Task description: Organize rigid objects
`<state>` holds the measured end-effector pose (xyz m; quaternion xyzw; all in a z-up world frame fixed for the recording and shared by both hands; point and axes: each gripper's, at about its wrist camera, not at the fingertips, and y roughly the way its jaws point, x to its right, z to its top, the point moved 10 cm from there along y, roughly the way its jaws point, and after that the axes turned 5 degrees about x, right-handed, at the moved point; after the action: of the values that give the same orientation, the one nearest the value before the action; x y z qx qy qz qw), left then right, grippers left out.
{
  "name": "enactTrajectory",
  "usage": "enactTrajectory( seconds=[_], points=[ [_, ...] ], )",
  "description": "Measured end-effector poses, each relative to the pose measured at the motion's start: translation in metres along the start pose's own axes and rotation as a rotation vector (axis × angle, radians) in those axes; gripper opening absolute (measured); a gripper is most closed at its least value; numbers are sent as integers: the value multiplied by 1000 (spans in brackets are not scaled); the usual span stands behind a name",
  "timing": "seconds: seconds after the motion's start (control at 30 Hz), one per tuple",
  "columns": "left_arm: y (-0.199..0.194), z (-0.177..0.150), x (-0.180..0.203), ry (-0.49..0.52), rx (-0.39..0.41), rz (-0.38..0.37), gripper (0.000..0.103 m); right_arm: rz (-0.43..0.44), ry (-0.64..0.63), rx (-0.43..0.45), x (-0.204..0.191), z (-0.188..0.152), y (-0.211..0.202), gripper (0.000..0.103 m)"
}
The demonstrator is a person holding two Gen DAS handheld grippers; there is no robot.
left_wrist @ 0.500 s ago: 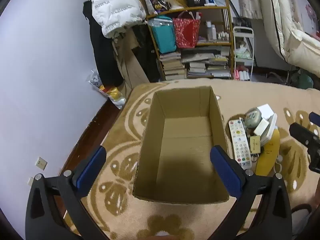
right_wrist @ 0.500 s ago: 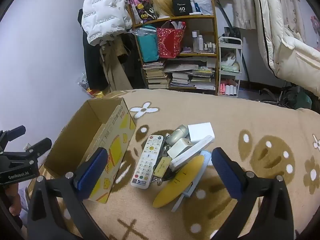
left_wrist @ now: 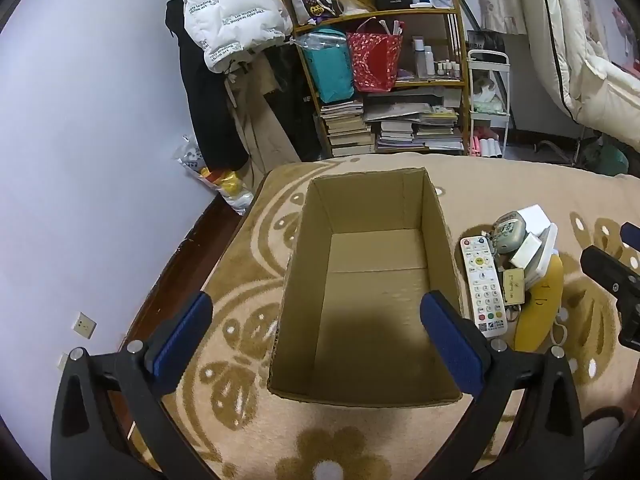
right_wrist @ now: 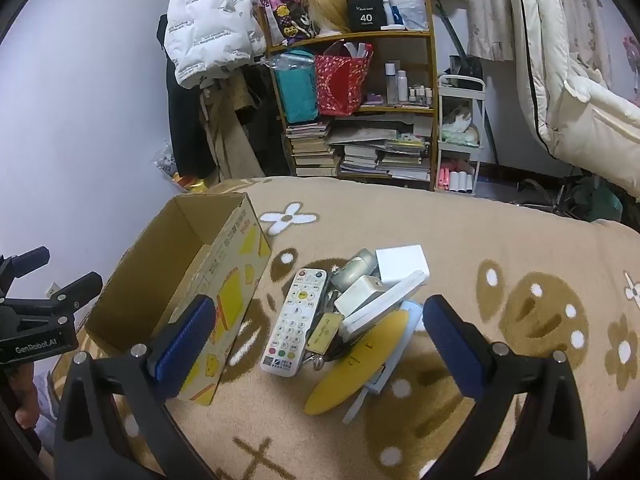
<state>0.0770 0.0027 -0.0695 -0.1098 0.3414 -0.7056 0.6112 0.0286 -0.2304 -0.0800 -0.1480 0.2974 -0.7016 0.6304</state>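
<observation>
While both claws are hanging wide and empty, the right claw [right_wrist: 318,334] is hovering over the remote [right_wrist: 294,322] beside the box [right_wrist: 236,292]; piled clutter could snag.

- left gripper [left_wrist: 316,332]: black frame, blue ribbed pads [left_wrist: 182,330], silver screws
- right gripper [right_wrist: 320,336]: same build
- white "GenRobot.AI" lettering on the left gripper's side
</observation>
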Motion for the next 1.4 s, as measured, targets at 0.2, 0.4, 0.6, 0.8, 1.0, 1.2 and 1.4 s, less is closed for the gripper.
enactTrajectory(
  seconds=[0.2, 0.4, 0.6, 0.8, 1.0, 1.2, 1.4],
  points=[
    [0, -1, -2, 5, 2, 7, 103, -7, 12, 3, 4, -1, -1, 103],
    [1, 0, -7, -2, 6, 16, 103, -29, -1, 10, 9, 0, -2, 103],
    [1, 1, -11, -13, 3, 22, 103, -59, -8, 20, 12, 3, -4, 103],
    [1, 0, -11, -11, 3, 25, 103, -71, -8, 24, 14, 5, -5, 103],
    [2, 0, -13, -12, 2, 34, 103, -72, -3, 20, 16, 4, -4, 103],
    [5, -3, -18, -29, -22, 37, 103, -72, -2, 19, 17, 4, -4, 103],
    [6, -3, -17, -22, -24, 41, 103, -72, 1, 9, 17, 1, 0, 103]
  ],
)
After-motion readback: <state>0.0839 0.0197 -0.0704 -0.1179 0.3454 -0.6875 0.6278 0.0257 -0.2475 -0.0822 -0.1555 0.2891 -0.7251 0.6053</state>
